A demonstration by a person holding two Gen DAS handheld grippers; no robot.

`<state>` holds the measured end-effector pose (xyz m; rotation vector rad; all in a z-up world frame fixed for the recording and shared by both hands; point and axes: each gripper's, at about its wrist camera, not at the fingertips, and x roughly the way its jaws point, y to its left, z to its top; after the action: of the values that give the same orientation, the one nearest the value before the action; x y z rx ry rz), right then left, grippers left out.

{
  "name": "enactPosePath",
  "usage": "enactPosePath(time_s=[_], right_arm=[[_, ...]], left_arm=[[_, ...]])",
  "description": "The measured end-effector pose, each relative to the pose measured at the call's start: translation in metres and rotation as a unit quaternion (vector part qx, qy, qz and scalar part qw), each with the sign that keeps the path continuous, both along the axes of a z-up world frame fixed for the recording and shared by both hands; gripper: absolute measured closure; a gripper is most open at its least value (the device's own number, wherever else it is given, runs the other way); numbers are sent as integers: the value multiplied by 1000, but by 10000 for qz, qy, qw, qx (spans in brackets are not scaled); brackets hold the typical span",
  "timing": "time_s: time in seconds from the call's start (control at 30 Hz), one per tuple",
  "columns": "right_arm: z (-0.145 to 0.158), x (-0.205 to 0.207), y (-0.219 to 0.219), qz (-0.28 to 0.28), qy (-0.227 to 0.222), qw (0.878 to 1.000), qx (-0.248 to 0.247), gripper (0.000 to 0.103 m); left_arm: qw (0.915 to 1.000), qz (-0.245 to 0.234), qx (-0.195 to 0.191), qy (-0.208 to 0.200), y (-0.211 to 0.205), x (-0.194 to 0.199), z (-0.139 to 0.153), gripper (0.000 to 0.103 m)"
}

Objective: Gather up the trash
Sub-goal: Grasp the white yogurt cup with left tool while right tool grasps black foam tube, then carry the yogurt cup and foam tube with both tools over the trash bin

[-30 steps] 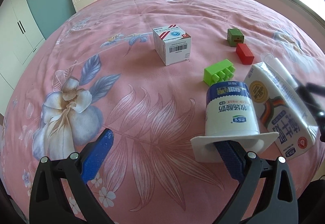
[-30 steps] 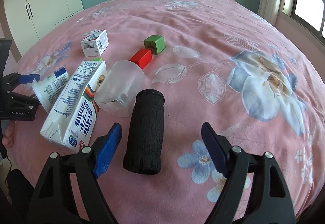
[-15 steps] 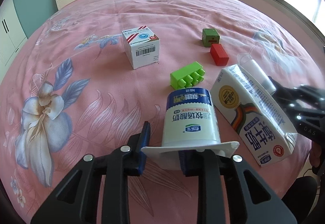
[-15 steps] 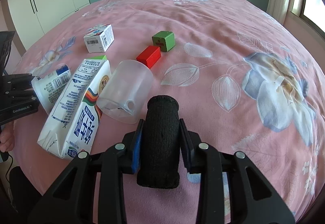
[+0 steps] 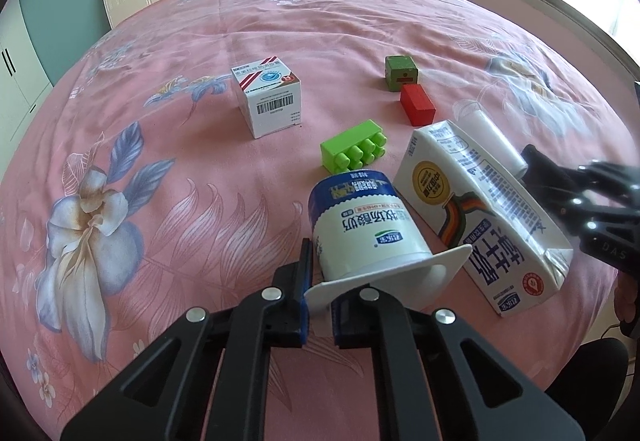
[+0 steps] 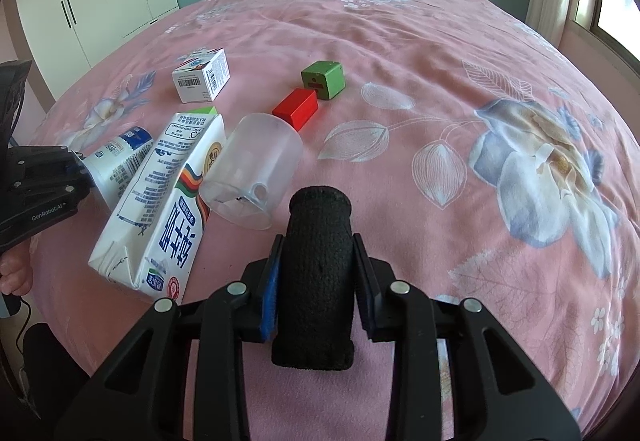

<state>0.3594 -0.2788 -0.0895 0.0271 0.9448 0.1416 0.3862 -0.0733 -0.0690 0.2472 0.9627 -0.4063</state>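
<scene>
On the pink bed (image 5: 168,113): left gripper (image 5: 318,315) pinching a yogurt cup (image 5: 366,225) by its thin rim, likely to slip; right gripper (image 6: 316,281) clenched round a black roll (image 6: 316,281).

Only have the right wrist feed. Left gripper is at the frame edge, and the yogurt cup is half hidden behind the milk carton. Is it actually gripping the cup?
Observer: Yes. In the left wrist view, the left gripper is shut on the flared white rim of the yogurt cup. The cup lies on its side with its base pointing away from the gripper.
Operator: There's a green sliver behind the carton's top. What is it?
Observer: A lime-green building brick lying on its side, studs facing the left camera. It is just past the cup's base and next to the top end of the milk carton.
</scene>
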Motion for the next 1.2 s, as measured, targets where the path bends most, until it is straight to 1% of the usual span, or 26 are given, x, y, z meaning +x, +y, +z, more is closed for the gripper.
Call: enactPosePath(time_s=[0.2, 0.27, 0.43, 0.63, 0.73, 0.87, 1.2], right_arm=[[4, -7, -3, -83, -2, 9999, 96, 70], [4, -10, -4, -87, 6, 9997, 214, 70], [8, -16, -4, -154, -29, 9993, 334, 70], [18, -27, 0, -79, -139, 9993, 328, 70], [26, -36, 1, -73, -251, 9993, 250, 70], [44, -52, 1, -65, -505, 9985, 191, 70], [85, -97, 8, 193, -968, 9951, -78, 70]], left_arm=[[10000, 64, 40, -36, 6, -7, 3, 93], [9999, 104, 54, -53, 9, -9, 4, 93], [9999, 117, 69, -100, 15, -17, 10, 93], [9996, 186, 26, -188, 25, -27, 22, 93], [9995, 194, -9, -257, 31, -34, 29, 93], [9991, 214, -36, -351, 38, -46, 39, 93], [9984, 181, -150, -513, 50, -78, 59, 93]])
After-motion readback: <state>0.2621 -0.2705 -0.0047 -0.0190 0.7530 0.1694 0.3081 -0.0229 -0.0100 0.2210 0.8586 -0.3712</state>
